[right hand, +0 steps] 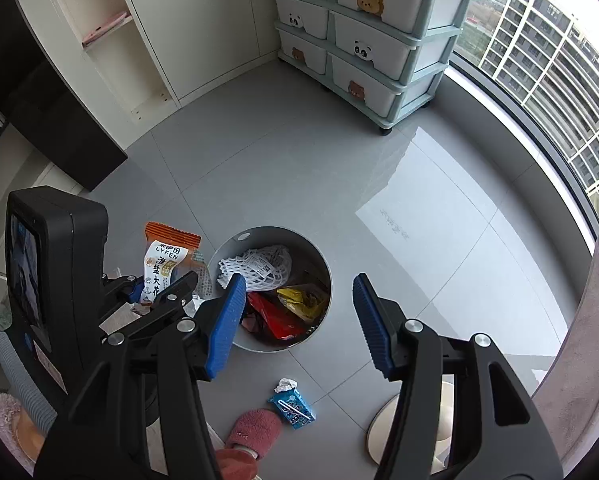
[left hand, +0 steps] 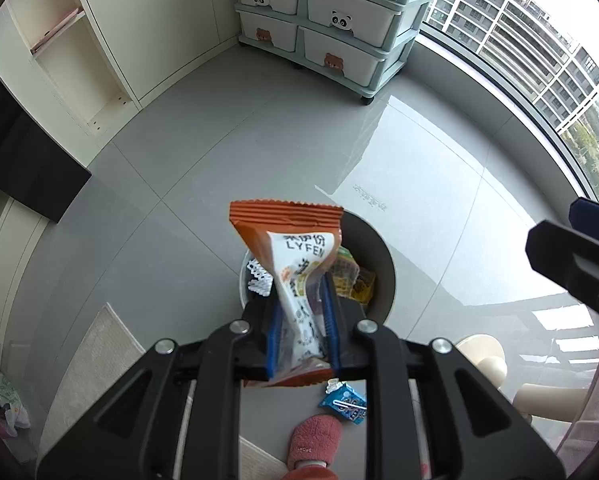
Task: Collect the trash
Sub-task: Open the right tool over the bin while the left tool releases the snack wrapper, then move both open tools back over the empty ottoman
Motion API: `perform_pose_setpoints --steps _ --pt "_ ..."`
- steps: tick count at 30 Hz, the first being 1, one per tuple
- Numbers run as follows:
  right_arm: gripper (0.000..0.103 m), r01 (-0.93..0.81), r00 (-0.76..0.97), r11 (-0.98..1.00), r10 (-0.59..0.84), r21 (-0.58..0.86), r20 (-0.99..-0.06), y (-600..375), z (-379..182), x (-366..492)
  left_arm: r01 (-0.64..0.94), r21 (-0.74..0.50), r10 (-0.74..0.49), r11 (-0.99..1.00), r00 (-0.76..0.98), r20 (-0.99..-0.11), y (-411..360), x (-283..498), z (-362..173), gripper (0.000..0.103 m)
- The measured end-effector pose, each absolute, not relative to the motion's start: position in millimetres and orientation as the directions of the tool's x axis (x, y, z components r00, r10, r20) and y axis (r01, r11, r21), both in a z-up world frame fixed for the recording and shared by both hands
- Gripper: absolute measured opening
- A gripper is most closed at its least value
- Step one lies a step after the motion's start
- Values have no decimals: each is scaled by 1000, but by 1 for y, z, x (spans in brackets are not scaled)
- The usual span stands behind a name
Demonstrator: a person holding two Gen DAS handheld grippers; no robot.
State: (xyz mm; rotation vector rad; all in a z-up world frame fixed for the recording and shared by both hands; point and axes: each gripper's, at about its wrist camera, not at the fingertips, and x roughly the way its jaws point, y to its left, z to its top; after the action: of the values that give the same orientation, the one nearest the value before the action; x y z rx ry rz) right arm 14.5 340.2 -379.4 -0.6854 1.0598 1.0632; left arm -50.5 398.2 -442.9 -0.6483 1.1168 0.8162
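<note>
Grey floor tiles [right hand: 259,168] fill both views, with bright window light falling across them toward the right of the frame.

At the lower centre of the left wrist view, the left gripper [left hand: 301,320] is seen clamped on an orange and white snack packet [left hand: 295,264], which is pinched at its lower half between the blue pads and stands upright, its crimped orange top edge above the fingers. The packet is held over the near rim of the round trash bin [left hand: 383,256], which lies just behind it in the frame. In the right wrist view the same packet [right hand: 165,260] appears at centre left, just left of the bin [right hand: 235,240].

The right gripper [right hand: 299,312] is spread wide and holds nothing; the bin's opening is framed between its blue pads [right hand: 227,320]. Inside the bin, a white foam net [right hand: 259,266], a red wrapper [right hand: 273,316] and a yellow wrapper [right hand: 299,298] can be seen.

On the floor below the bin in the frame, a small blue packet [right hand: 293,406] lies with a crumpled white scrap touching its upper end, and a pink slipper [right hand: 255,430] is seen beside it. A drawer unit with animal stickers [right hand: 363,40] stands at the upper centre, well apart from the bin.
</note>
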Motion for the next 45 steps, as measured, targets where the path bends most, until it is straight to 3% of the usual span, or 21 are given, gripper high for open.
perform_pose_setpoints --steps 1,3,14,17,23,28,36,43,45 --pt "54 -927 108 373 350 33 -930 338 -380 17 -830 -53 229 555 213 -950 401 -47 -448 26" --pt "54 -921 108 389 345 37 -932 335 -381 21 -833 -60 215 551 211 -953 405 -40 -458 43" --pt "54 -900 118 434 347 48 -930 321 -376 33 -813 -34 201 581 184 -962 395 -35 -459 67" --pt "63 -893 125 447 349 48 -929 315 -367 33 -811 -34 204 585 187 -961 390 -39 -441 71" --pt "70 -863 115 496 371 92 -921 287 -320 33 -772 126 307 623 93 -947 366 -40 -375 75" --pt "76 -822 196 564 405 75 -893 233 -245 34 -676 152 346 721 162 -924 327 -25 -289 75" --pt "78 -664 333 747 340 38 -879 93 -144 55 -475 77 253 876 318 -914 219 20 -165 82" --pt "80 -476 401 879 201 -16 -894 -43 -91 63 -227 -17 70 974 369 -927 107 58 -98 85" --pt "80 -415 434 910 176 -23 -884 -80 -77 61 -172 -1 67 985 389 -919 77 66 -79 85"
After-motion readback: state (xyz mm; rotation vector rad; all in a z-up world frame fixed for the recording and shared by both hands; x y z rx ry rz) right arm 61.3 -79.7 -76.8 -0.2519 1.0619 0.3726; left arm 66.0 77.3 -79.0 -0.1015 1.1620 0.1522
